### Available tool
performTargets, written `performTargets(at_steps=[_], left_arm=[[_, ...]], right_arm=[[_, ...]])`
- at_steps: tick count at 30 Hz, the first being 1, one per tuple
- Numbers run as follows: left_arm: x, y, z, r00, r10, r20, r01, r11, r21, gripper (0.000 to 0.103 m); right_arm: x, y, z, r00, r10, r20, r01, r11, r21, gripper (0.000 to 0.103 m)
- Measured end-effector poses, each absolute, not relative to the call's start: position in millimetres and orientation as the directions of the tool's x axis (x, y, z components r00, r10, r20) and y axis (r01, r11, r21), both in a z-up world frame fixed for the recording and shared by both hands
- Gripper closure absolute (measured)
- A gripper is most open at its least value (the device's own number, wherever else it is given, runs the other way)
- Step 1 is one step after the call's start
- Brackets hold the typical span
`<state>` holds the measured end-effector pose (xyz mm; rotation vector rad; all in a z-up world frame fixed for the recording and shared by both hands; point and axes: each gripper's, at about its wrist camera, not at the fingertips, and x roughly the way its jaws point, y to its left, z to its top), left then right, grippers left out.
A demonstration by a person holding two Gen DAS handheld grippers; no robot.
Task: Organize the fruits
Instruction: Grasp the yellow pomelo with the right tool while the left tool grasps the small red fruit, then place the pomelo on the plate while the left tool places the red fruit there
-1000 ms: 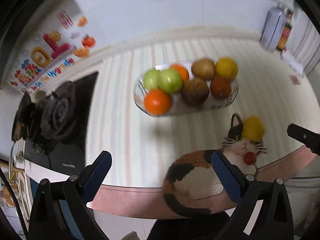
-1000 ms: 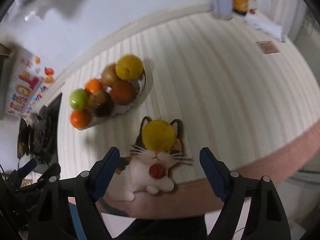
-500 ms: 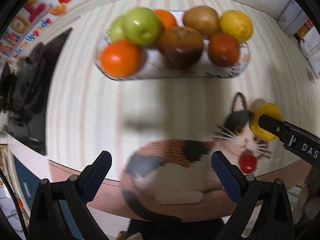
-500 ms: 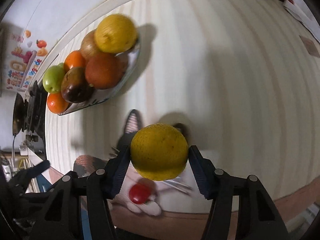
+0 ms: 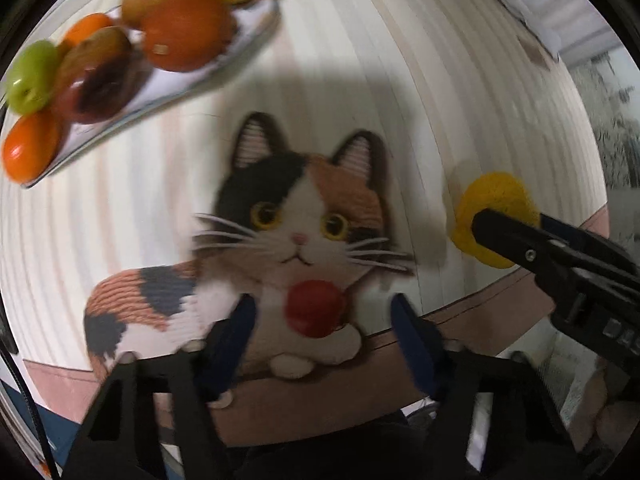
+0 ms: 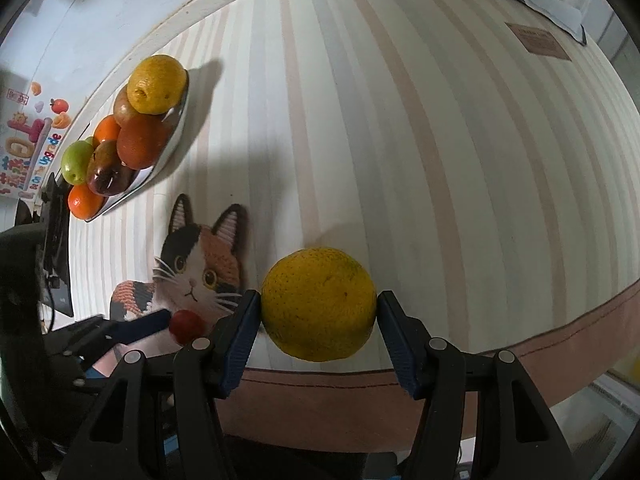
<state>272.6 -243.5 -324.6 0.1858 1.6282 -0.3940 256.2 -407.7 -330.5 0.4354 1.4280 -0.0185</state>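
My right gripper [image 6: 318, 320] is shut on a yellow citrus fruit [image 6: 319, 303], held off the cat-shaped mat [image 6: 200, 268] to its right; the fruit also shows in the left wrist view [image 5: 494, 216]. My left gripper [image 5: 322, 332] is open, its blue fingers on either side of a small red tomato [image 5: 316, 308] that lies on the mat [image 5: 280, 232]. The tomato shows in the right wrist view too [image 6: 186, 326]. A glass plate [image 6: 176, 128] at the far left holds several fruits, among them a yellow one [image 6: 158, 84] and a green apple [image 5: 30, 76].
The striped table top [image 6: 400, 140] has a pink front border [image 6: 560, 340]. Papers and a card [image 6: 538, 42] lie at the far right. A stove [image 6: 56, 216] and a colourful poster [image 6: 28, 144] stand at the far left.
My right gripper has closed on the yellow fruit and carried it right, off the cat's head. My left gripper has moved down and right, now straddling the red tomato.
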Motion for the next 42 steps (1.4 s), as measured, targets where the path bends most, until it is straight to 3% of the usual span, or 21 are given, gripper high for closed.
performTargets(at_steps=[1,6,15,27,35,42], left_arm=[[270.2,-247.3,-328.4,-0.106,-0.108,-0.989,0.357,0.924,-0.139,0.056],[261.8,-259.1,-325.6,-0.060,-0.085,-0.995,0.391,0.915,-0.101,0.073],[264.8,-234.3,-320.5,-0.033,-0.104,-0.994,0.346,0.932,-0.109,0.074],[298.5,-141.5,-252.9,0.077,-0.196,-0.978,0.168,0.969,-0.181,0.074],[342.7,-65.2,-184.9,0.244,-0.225,-0.943,0.057,0.974,-0.218,0.074],[410.2,-11.4,-194.4,0.253,-0.181,-0.950,-0.039,0.980,-0.197,0.074]], right_arm=[[255.2,-408.7,-331.5,0.156,0.244,-0.957,0.272,0.921,0.279,0.041],[253.1,-409.5,-332.8,0.165,0.238,-0.957,0.268,0.923,0.276,0.041],[253.6,-407.3,-323.4,0.192,0.234,-0.953,0.252,0.927,0.278,0.041],[288.9,-370.2,-285.9,0.254,0.297,-0.920,0.136,0.931,0.338,0.041],[368.5,-313.0,-244.6,0.339,0.361,-0.868,0.022,0.920,0.391,0.041],[444.0,-252.4,-248.0,0.309,0.354,-0.883,-0.044,0.933,0.358,0.041]])
